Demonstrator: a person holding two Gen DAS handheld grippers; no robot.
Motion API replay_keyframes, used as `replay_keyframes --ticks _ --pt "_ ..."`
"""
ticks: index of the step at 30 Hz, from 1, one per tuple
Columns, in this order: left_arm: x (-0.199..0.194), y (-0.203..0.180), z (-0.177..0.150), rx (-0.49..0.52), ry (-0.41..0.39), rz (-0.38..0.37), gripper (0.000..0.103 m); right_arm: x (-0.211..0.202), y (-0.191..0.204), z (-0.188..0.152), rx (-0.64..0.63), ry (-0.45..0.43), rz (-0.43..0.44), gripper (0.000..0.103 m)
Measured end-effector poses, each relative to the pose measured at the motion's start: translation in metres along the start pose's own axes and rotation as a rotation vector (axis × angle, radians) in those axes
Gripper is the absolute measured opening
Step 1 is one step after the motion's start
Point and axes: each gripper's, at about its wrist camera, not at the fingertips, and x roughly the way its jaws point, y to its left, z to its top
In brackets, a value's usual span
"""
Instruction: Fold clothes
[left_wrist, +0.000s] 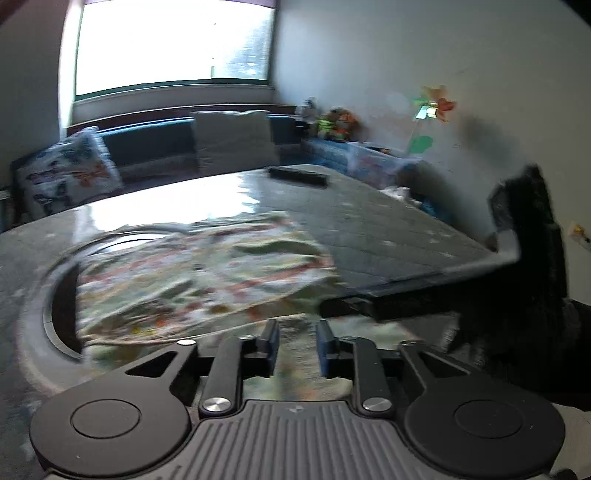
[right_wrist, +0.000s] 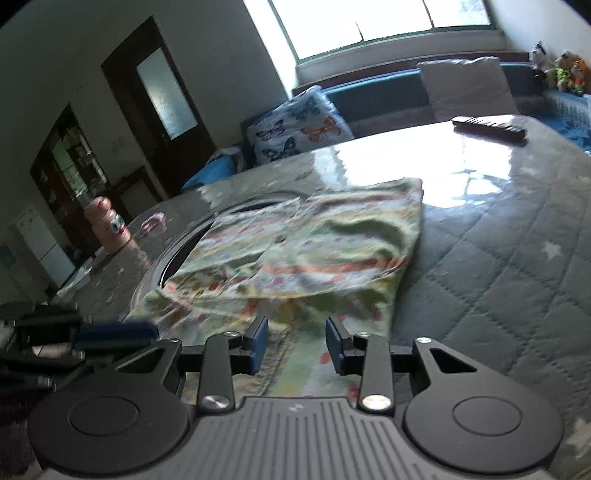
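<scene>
A floral green and orange garment (left_wrist: 207, 280) lies on the table, partly folded, with its near edge under both grippers; it also shows in the right wrist view (right_wrist: 306, 251). My left gripper (left_wrist: 296, 345) is open with the cloth's near edge between and below its fingers, gripping nothing. My right gripper (right_wrist: 296, 345) is open over the garment's near edge, empty. The left gripper's tip (right_wrist: 110, 332) shows at the left of the right wrist view. The right gripper (left_wrist: 524, 236) appears as a dark shape at the right of the left wrist view.
The table (right_wrist: 498, 258) has a quilted grey cover and a round inset ring (left_wrist: 48, 295) under the garment. A black remote (right_wrist: 487, 127) lies at the far edge. A pink bottle (right_wrist: 110, 229) stands at the left. A sofa with cushions (right_wrist: 299, 125) is behind.
</scene>
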Motion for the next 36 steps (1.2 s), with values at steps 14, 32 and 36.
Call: replay_keyframes --ticks 14,32,36 --pt "-0.006 0.089 -0.03 -0.158 0.06 0.281 0.028 0.021 0.031 -0.001 -0.087 0.048 -0.036 0.007" --pt "-0.003 0.107 -0.031 -0.147 0.062 0.353 0.028 0.022 0.023 0.011 -0.11 0.008 -0.153 0.011" --pt "0.009 0.104 -0.017 -0.129 0.053 0.322 0.022 0.024 0.035 0.018 -0.179 -0.004 -0.108 0.012"
